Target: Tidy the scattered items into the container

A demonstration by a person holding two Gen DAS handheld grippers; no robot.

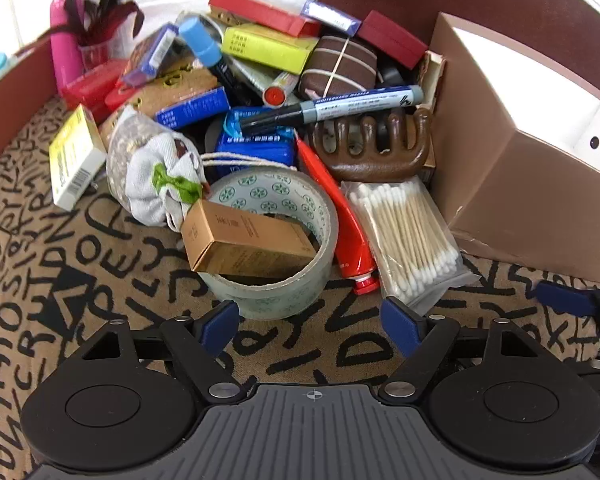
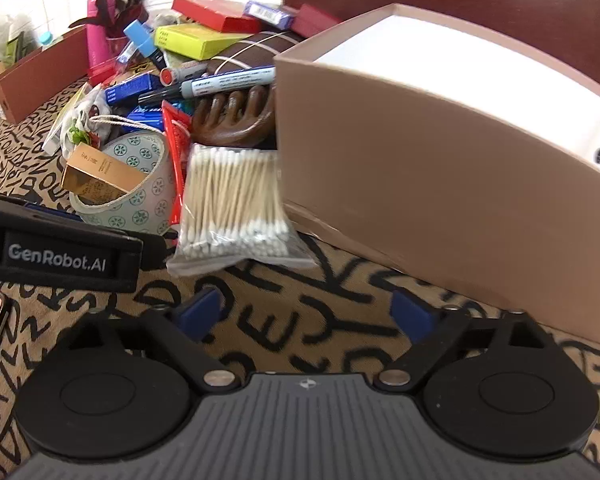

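Note:
A pile of scattered items lies on a letter-patterned cloth. Nearest are a roll of tape (image 1: 276, 240) with a small tan box (image 1: 244, 240) resting in it, a red tube (image 1: 340, 216) and a bag of cotton swabs (image 1: 408, 236). A brown open box (image 1: 520, 184), white inside, stands at the right. My left gripper (image 1: 312, 322) is open and empty, just short of the tape roll. My right gripper (image 2: 306, 314) is open and empty, just short of the cotton swabs (image 2: 232, 204), with the brown box (image 2: 440, 176) to its right.
Farther back lie a brown comb (image 1: 376, 148), a marker (image 1: 340, 108), a cloth pouch (image 1: 156, 176), coloured boxes, a pink bottle (image 1: 64, 48) and a low brown tray (image 1: 12, 92). The left gripper's body (image 2: 60, 252) shows at the left of the right wrist view.

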